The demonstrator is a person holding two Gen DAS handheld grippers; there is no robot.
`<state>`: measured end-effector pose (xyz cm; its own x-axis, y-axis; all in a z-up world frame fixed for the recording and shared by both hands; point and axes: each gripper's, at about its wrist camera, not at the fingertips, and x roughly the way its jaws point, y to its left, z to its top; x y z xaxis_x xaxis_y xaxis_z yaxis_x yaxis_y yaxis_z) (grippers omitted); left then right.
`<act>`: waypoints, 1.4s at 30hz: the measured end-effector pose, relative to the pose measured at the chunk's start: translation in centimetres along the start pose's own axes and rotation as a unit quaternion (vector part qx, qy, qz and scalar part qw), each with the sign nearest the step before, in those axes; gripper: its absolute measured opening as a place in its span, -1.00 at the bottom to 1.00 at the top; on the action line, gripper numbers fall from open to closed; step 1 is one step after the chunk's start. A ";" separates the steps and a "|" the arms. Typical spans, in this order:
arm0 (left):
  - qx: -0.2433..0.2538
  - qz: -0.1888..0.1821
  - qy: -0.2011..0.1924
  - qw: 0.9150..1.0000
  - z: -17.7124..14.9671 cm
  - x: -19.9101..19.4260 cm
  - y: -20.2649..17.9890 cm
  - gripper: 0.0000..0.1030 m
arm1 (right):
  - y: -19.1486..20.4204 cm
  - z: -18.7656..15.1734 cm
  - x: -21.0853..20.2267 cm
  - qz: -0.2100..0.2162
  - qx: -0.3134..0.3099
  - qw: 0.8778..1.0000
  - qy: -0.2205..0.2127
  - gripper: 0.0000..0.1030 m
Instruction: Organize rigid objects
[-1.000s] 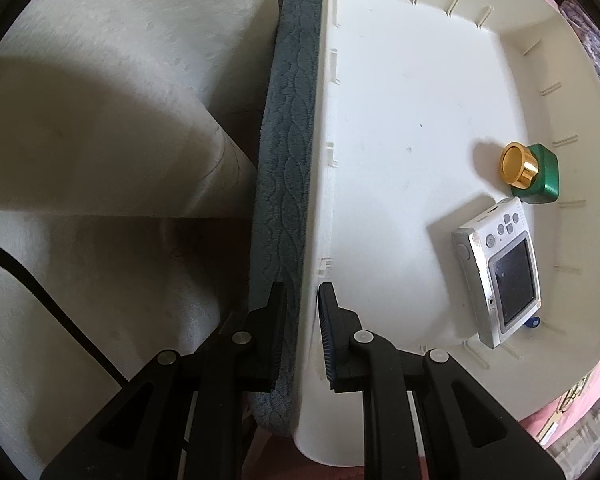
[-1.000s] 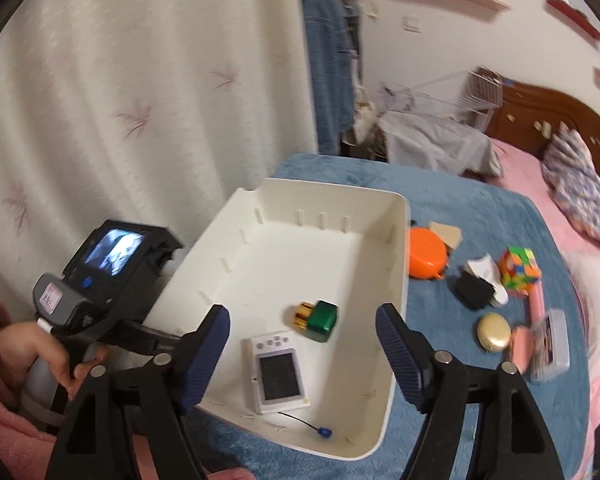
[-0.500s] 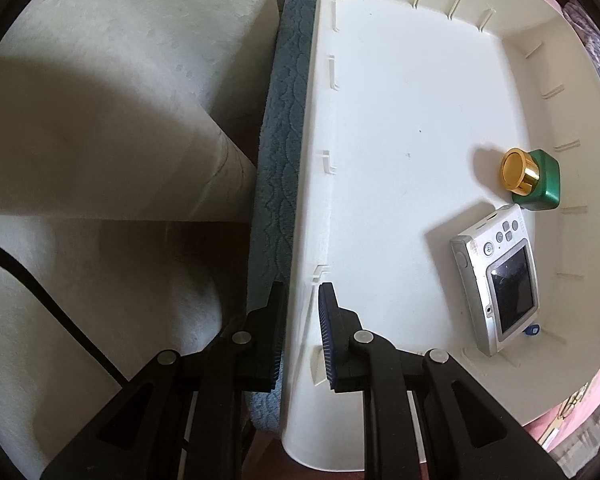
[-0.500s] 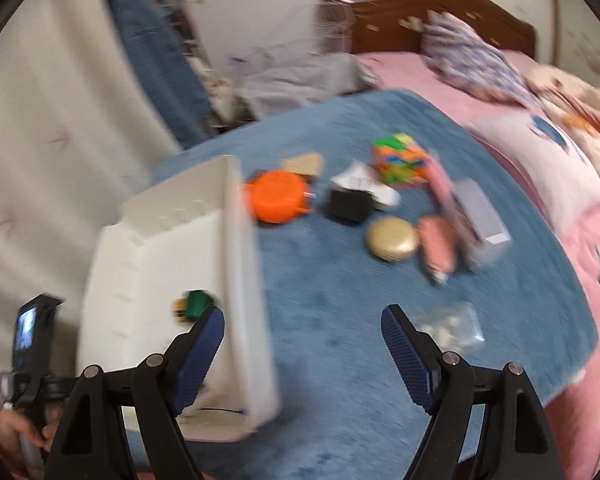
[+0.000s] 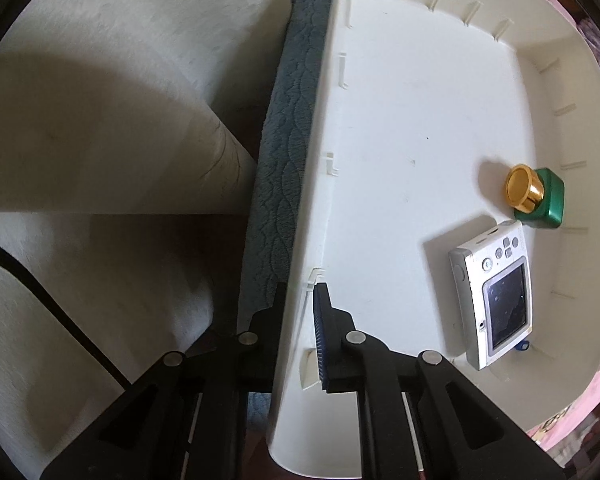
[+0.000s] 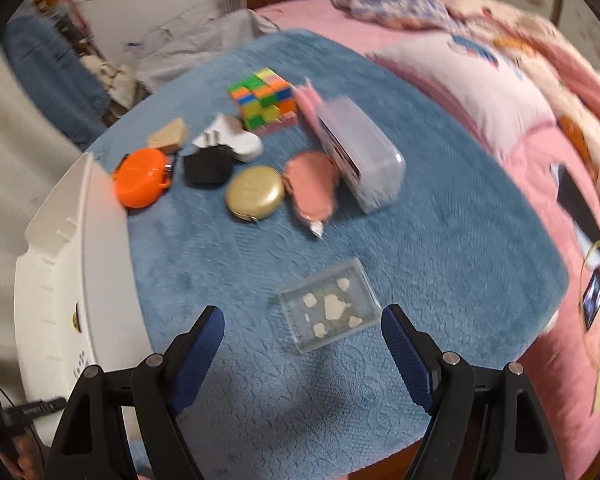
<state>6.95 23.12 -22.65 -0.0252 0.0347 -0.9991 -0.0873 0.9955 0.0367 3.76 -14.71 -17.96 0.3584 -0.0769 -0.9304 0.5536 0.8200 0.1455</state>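
My left gripper (image 5: 300, 320) points down over the side wall of the white bin (image 5: 420, 100), one finger outside and one inside; its jaws are closing and the pads press the wall. Inside the bin lie a silver camera (image 5: 496, 296) and a green bottle with a gold cap (image 5: 540, 200). My right gripper (image 6: 302, 314) stands open above the blue blanket (image 6: 440, 240), with a flat clear box (image 6: 328, 312) on the blanket between its fingertips, untouched. Beyond it lie a gold round case (image 6: 254, 194), an orange round case (image 6: 144, 178), a black charger (image 6: 208, 166) and a colour cube (image 6: 264, 96).
A white plug (image 6: 236, 140), a tan block (image 6: 170, 136), a pink pouch (image 6: 312, 188) and a long clear box (image 6: 360, 152) crowd the blanket's far side. The white bin (image 6: 52, 272) borders the blanket's left. Pink bedding (image 6: 560, 160) lies right; a pale curtain (image 5: 100, 160) hangs beside the bin.
My right gripper swung away from the bin to the right and sank over the blanket, rolling as it went. My left gripper's jaws narrowed on the bin wall, which shifted slightly.
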 end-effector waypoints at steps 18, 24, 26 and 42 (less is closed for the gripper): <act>-0.025 0.026 0.009 0.999 0.0 0.7 -0.3 -0.70 | -1.9 0.5 5.2 -0.018 0.048 0.994 0.093 0.58; -0.023 0.033 0.010 0.999 -0.2 1.1 -0.8 -0.70 | -2.3 0.4 5.3 -0.004 0.052 0.995 0.090 0.44; -0.023 0.032 0.010 0.999 -0.2 1.1 -0.8 -0.70 | -1.9 0.7 5.4 -0.006 0.047 0.995 0.091 0.43; 0.008 0.024 0.001 1.000 -0.4 1.2 -1.6 -0.70 | -0.4 -0.2 3.5 0.014 0.035 0.997 0.069 0.32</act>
<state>6.67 21.53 -23.86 -0.0309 0.0826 -0.9961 -0.0697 0.9940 0.0846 4.62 -15.21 -21.29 0.2696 0.0276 -0.9626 0.5978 0.7788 0.1898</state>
